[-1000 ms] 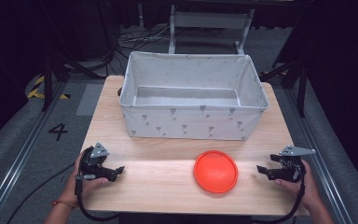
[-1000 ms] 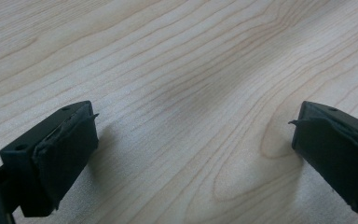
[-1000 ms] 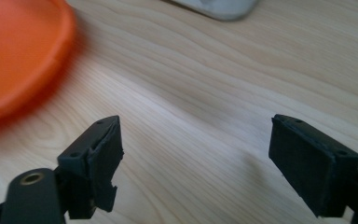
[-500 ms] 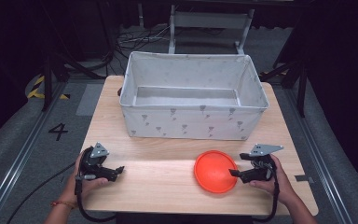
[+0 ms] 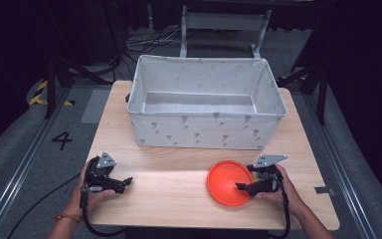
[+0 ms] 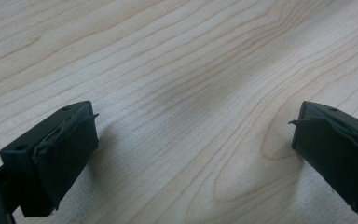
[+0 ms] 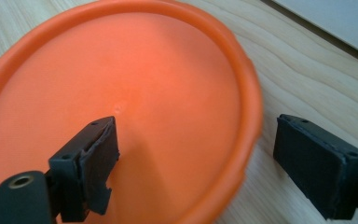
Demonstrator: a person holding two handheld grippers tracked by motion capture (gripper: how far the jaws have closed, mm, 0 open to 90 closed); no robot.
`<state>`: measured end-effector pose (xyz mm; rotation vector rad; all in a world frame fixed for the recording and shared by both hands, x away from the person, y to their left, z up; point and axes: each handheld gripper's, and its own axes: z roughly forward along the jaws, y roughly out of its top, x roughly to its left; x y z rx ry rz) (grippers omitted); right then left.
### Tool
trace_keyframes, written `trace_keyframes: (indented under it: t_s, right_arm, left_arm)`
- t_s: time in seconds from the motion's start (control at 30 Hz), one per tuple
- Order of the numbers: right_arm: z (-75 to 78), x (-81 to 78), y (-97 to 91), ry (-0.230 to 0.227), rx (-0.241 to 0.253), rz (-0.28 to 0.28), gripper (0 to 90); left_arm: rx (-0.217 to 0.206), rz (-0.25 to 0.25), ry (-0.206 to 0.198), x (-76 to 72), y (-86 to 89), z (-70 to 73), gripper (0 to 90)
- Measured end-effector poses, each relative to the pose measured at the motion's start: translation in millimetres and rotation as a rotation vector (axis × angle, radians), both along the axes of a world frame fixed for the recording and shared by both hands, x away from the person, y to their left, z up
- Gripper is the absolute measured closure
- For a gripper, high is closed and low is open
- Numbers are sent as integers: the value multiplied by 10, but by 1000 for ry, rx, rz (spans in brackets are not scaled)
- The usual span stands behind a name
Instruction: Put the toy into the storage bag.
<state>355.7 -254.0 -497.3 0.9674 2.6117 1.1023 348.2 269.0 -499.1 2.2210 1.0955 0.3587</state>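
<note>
From the high view, you have the right gripper [image 5: 244, 186] at the right edge of the orange plate [image 5: 227, 182], which lies flat on the wooden table [image 5: 179, 199] in front of the white fabric bin [image 5: 206, 107]; the left gripper [image 5: 122, 183] rests apart on the left side of the table, near nothing. In the left gripper view its jaws stand wide open over bare wood and hold nothing. In the right gripper view the jaws have just been opening and now straddle the plate's rim [image 7: 249, 116] — one over the inside, one outside over the wood — with clear gaps, so nothing is gripped yet. I judge you are in the reaching step of picking up the plate. The next move calls for lowering a little so the rim sits between the pads, then closing firmly — the rim is thin and could slip.
</note>
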Motion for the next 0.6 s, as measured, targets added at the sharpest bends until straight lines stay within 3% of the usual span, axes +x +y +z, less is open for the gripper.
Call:
trace_keyframes:
  t_s: [0.2,0.4,0.6]
  right_arm:
    - [9,2,117,-18,-34,13,179]
    - [55,55,62,-7,-34,-36,446]
    - [90,210,41,58,-6,-37,635]
  left_arm:
    - [-1,1,0,-1,-1,0,5]
    - [0,0,-1,0,0,0,6]
    - [4,4,0,-2,-2,3,6]
